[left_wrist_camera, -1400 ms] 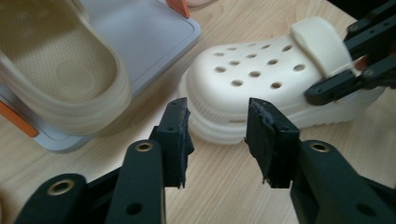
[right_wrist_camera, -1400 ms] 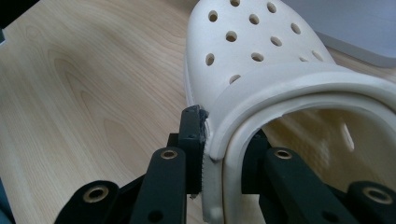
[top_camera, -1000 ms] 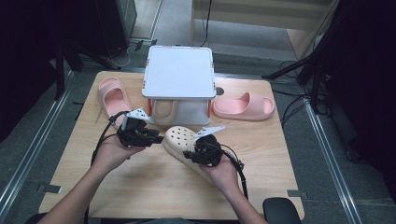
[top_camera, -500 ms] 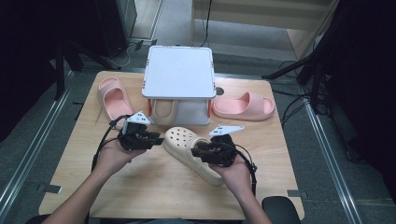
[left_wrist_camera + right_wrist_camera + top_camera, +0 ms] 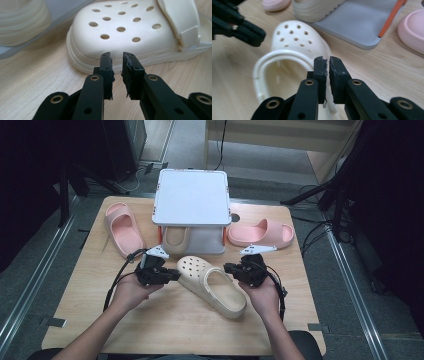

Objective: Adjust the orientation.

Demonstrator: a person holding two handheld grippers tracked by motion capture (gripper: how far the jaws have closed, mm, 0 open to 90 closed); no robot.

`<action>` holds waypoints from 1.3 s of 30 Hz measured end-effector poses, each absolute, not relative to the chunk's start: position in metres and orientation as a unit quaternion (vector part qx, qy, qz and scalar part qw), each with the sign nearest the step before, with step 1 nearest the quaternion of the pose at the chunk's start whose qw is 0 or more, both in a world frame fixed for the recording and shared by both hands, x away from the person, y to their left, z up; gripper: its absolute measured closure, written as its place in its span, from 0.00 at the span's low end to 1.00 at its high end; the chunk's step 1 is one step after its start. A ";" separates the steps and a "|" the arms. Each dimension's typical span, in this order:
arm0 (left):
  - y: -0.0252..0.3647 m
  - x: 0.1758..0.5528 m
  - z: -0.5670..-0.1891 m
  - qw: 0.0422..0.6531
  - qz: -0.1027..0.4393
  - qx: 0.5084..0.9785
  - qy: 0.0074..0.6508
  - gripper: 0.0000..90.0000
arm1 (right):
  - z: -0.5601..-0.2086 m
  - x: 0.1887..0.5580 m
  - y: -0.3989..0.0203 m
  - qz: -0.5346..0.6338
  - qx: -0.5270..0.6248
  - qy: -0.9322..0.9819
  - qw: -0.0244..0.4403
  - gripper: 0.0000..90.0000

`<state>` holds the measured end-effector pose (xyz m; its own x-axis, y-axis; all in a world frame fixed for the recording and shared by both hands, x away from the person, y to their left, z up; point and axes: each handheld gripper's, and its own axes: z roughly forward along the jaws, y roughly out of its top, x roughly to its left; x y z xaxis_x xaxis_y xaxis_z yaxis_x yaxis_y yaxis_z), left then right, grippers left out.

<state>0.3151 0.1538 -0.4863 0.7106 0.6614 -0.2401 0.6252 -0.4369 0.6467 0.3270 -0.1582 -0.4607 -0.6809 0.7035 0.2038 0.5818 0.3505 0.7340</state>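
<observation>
A cream clog [image 5: 212, 285] with holes in its toe lies on the wooden table [image 5: 165, 330], toe toward the far left. My left gripper [image 5: 175, 276] is level at the toe's left side. In the left gripper view, the left gripper [image 5: 117, 56] points at the clog's toe [image 5: 120, 30]; its jaws have just been closing, and a narrow empty gap remains. My right gripper [image 5: 227, 268] is at the clog's right rim. In the right gripper view, the right gripper [image 5: 327, 60] has just been closing to a hairline slit above the clog's rim [image 5: 274, 56], with nothing between the jaws.
A white-topped rack [image 5: 191, 195] stands at the back middle with a second cream clog [image 5: 176, 239] on its lower shelf. One pink slide [image 5: 122, 227] lies at the left and another pink slide [image 5: 260, 232] at the right. Cables and stands surround the table.
My right hand has moved off the clog's heel to its right side, uncovering the heel. The left hand has sunk slightly beside the toe. The clog has stayed in place.
</observation>
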 end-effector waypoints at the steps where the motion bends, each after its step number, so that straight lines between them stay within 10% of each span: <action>1: 0.152 0.315 -0.488 0.372 0.021 0.846 0.381 0.87 | -0.463 0.330 -0.157 0.407 0.393 0.821 0.077 0.94; 39: 0.140 0.330 -0.497 0.368 0.025 0.854 0.368 0.84 | -0.473 0.319 -0.155 0.398 0.415 0.813 0.090 0.94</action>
